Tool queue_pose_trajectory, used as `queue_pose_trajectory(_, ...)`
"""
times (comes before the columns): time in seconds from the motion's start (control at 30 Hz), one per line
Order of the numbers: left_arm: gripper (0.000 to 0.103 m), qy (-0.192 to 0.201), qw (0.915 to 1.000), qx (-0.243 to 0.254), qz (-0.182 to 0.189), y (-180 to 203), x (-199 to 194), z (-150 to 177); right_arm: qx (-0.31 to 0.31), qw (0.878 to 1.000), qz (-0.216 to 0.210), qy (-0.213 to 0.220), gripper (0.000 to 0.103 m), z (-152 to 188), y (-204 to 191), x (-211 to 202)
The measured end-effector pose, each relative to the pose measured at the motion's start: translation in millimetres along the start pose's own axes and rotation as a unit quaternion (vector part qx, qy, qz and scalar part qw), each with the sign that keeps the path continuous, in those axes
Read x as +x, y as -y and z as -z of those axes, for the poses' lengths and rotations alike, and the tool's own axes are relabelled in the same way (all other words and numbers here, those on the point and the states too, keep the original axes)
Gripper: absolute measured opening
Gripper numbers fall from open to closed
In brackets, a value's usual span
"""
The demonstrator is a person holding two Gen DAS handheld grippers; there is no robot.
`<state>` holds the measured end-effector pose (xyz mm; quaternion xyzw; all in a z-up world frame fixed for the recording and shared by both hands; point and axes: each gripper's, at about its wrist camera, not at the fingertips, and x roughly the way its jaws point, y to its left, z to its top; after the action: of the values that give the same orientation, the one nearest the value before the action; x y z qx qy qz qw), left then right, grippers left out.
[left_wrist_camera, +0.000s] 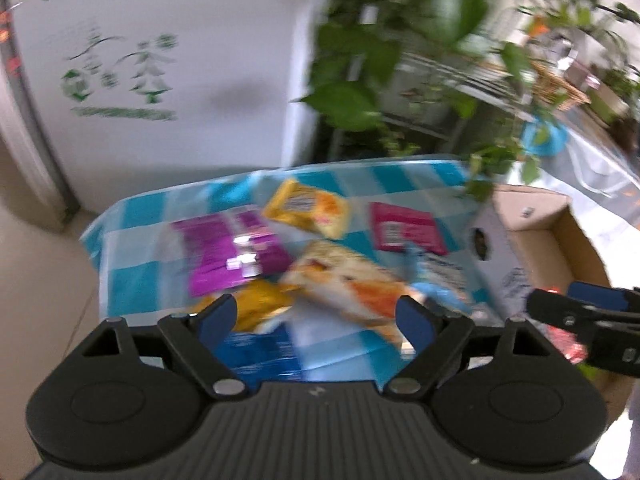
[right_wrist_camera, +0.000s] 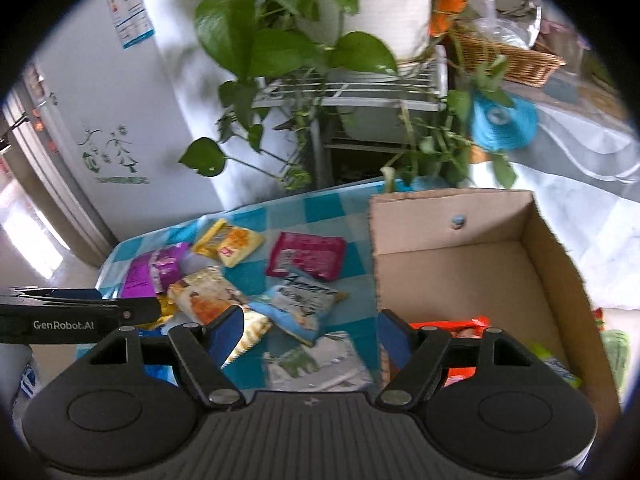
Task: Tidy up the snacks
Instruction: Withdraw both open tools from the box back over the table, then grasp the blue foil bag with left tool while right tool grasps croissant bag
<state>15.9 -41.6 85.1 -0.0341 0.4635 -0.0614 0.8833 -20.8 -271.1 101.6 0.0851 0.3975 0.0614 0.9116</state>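
Snack bags spread on a blue checked cloth [right_wrist_camera: 320,204]: purple bag [left_wrist_camera: 232,248], yellow bag [right_wrist_camera: 228,242], pink bag [right_wrist_camera: 306,256], pale blue bag [right_wrist_camera: 300,304], orange-and-white bag [left_wrist_camera: 344,280]. Just beside them on the right, an open cardboard box [right_wrist_camera: 452,216] with an orange bag [right_wrist_camera: 464,326] inside. Left gripper [left_wrist_camera: 316,316] spread wide above the bags, holding nothing. Right gripper [right_wrist_camera: 310,334] spread over the box's near corner, also holding nothing. Behind, a leafy plant [right_wrist_camera: 280,40].
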Motion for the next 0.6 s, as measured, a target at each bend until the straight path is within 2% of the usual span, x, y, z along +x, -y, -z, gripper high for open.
queue_pose_trajectory(0.2, 0.086, -0.02, 0.9985, -0.019, -0.048, -34, 15, 13, -0.016, 1.0, -0.024, -0.009, 0.079, 1, -19, 16)
queue_pose_trajectory(0.33, 0.087, -0.039, 0.9978, -0.012, -0.052, -38, 28, 23, -0.023, 0.999, -0.038, -0.018, 0.079, 1, -30, 27)
queue_pose_trajectory(0.47, 0.087, -0.046, 0.9984, 0.001, -0.032, -31, 36, 31, -0.031, 0.998, -0.051, -0.031, 0.077, 0, -41, 43)
queue_pose_trajectory(0.6, 0.087, -0.054, 0.9979, 0.013, -0.034, -26, 42, 38, -0.044, 0.997, -0.053, -0.038, 0.075, 0, -52, 58)
